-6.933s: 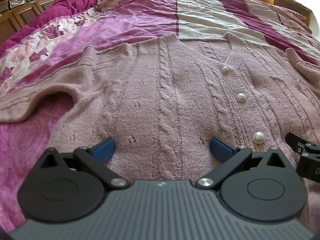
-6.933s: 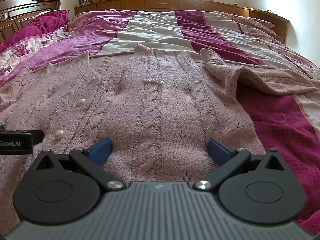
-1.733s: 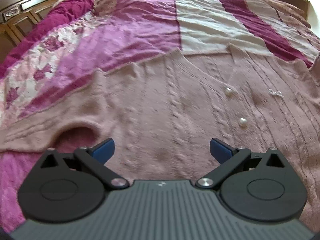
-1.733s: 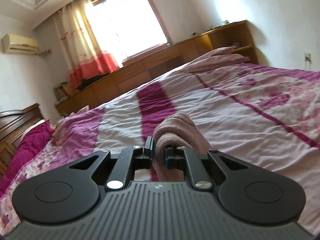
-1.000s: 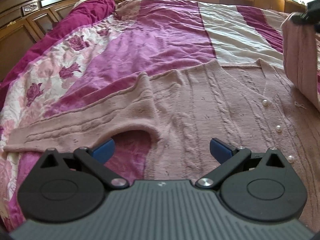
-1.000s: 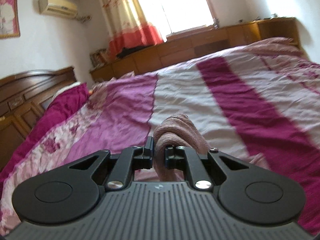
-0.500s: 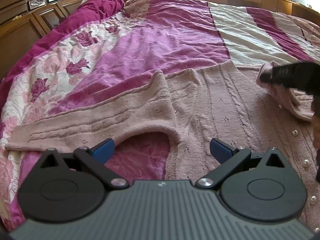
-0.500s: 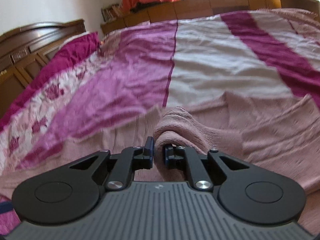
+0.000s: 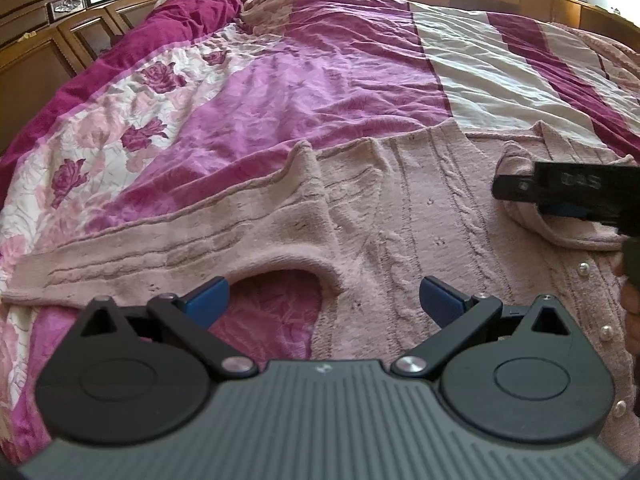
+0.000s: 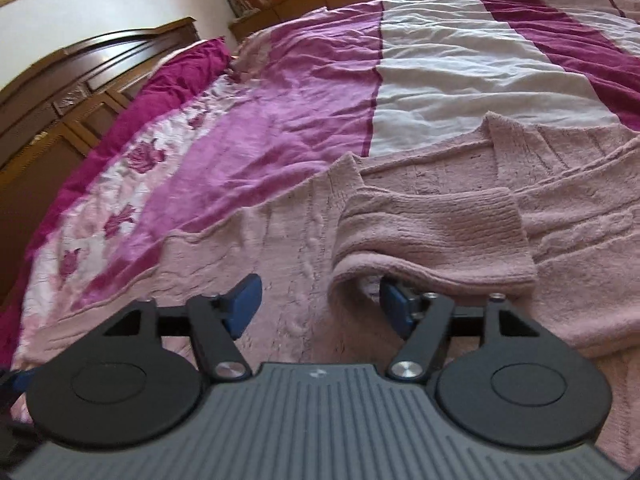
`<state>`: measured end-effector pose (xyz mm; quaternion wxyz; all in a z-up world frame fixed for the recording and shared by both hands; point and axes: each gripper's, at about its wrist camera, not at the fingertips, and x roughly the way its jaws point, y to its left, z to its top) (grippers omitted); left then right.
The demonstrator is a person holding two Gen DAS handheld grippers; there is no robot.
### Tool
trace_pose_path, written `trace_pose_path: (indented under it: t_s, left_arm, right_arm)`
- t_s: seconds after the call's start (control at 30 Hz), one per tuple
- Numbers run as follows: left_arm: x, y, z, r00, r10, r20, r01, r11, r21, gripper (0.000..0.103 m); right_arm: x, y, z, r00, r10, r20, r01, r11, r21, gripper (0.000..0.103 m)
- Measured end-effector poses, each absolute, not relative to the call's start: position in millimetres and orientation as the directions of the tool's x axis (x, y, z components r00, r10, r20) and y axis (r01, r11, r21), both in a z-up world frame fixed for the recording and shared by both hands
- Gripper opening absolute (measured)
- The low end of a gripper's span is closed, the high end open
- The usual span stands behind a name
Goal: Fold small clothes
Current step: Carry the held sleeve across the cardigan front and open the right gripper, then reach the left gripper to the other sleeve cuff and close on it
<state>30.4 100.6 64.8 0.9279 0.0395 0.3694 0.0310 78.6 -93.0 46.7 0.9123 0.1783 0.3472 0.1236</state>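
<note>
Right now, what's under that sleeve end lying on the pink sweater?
The sleeve cuff lies across the sweater's front. One blue finger of the open right gripper pokes under its edge. Anything deeper is hidden.

Bright daylight from the far side; sharp frames, edges fisheye-bent.

A home bedroom: a bed with a magenta floral bedspread (image 9: pixel 280 92), carved wooden headboard (image 9: pixel 60 20), and curtained window.

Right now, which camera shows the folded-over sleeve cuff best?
The right wrist view: the sleeve cuff fills the centre, lying across the cardigan front, with the right tongs, just opened, no longer clamping it. The left wrist view shows only part of the cuff at its right edge, behind the right tongs.
</note>
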Motion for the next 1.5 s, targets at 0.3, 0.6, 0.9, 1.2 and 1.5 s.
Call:
trace_pose_path:
  t_s: [0.3,0.6,0.9,1.2,1.5]
  left_arm:
    - [34,68,74,0.746,0.041,-0.665,0.043,0.993,0.11,0.103]
    - [48,4,78,0.766,-0.006,-0.643,0.16,0.97,0.181,0.103]
    - [66,-58,64,0.79,-0.081,-0.608,0.276,0.932,0.235,0.099]
    - [87,-97,43,0.778,-0.166,-0.606,0.393,0.881,0.263,0.094]
    - [92,-121,20,0.777,-0.132,-0.616,0.44,0.813,0.381,0.082]
  right_arm:
    - [27,-161,64,0.747,0.296,-0.595,-0.063,0.923,0.38,0.074]
    - [7,-220,75,0.79,0.109,-0.603,0.018,0.98,0.2,0.074]
    - [7,-262,58,0.789,0.058,-0.611,0.089,0.974,0.208,0.074]
    - [17,-273,48,0.794,0.072,-0.604,0.085,0.97,0.227,0.074]
    - [23,-277,42,0.78,0.079,-0.62,0.092,0.967,0.239,0.074]
